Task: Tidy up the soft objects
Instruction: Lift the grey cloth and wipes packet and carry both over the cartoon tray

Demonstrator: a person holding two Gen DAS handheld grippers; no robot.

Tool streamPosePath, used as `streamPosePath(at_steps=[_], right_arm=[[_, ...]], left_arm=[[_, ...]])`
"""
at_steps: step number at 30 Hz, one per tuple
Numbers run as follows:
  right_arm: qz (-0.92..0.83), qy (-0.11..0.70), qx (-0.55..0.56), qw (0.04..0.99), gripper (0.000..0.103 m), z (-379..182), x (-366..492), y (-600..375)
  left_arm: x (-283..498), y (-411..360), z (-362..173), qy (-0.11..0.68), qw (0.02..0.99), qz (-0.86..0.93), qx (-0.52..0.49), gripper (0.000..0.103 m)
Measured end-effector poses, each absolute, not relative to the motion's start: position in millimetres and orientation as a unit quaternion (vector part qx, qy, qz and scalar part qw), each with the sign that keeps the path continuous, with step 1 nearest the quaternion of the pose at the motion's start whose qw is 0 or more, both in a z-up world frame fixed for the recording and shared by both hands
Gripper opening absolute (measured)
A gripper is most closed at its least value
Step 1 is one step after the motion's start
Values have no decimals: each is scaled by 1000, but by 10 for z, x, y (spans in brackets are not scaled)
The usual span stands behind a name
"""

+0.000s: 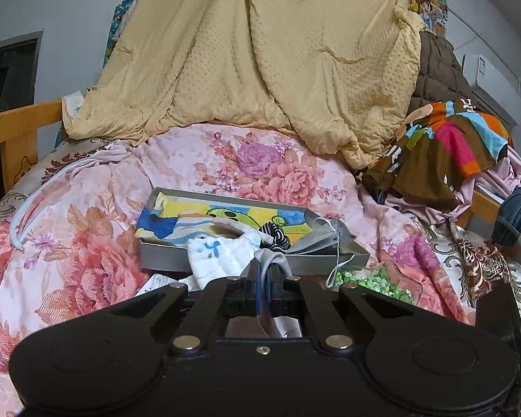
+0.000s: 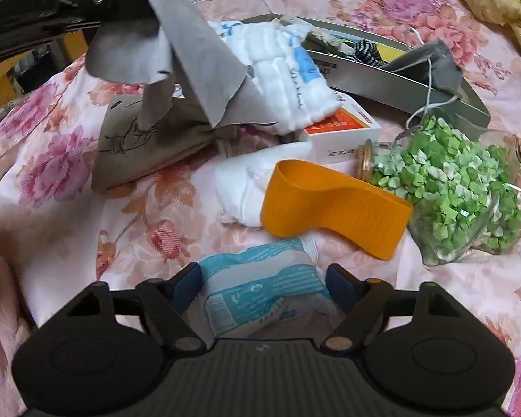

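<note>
Right gripper (image 2: 263, 286) standing wide open, jaws straddling tissue pack (image 2: 260, 288) lying on bed (image 2: 69, 208) near front edge, pads not pressing yet

Pack looking light, squashy, film wrapper slippery; best taking across middle, squeezing gently

Left gripper (image 1: 263, 271) closed, pinching grey cloth (image 2: 187, 52), limp, hanging near tray (image 1: 163, 259)

Pack print too blurred for reading; orange box (image 2: 337, 128) showing digits, unclear

Pink floral quilt (image 2: 87, 208); orange band (image 2: 330, 208); grey cloth (image 2: 198, 59); green-filled jar (image 2: 451, 187).
</note>
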State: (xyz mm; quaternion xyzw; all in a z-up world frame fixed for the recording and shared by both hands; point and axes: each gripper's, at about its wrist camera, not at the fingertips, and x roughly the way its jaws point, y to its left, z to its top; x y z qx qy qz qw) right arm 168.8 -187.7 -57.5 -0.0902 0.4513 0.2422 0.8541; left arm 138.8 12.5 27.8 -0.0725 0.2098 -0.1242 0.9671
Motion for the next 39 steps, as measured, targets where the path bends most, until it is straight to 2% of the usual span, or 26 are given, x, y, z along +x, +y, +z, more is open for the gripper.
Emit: streamPosePath(at_steps=[4,9,12,17,39], right_arm=[[245,457,-104,849,72,-611,1672,-1835],[254,450,-104,849,56,-545,1631,-1848],[259,441,-108,853,52,-501,1594,-1844],[275,410,-85,865,50,-347,1514,-1900],[276,300,15,913,50,94,1444,-2208]], left_arm=[[1382,127,285,209,967,-126,-72,2],[1368,118,302,207,967,-126,-73,2],[1361,128,310,203,968,-126,-76,2],[1348,161,331,196,969,-124,-83,2],[1302,198,402,174,972,-127,-96,2]])
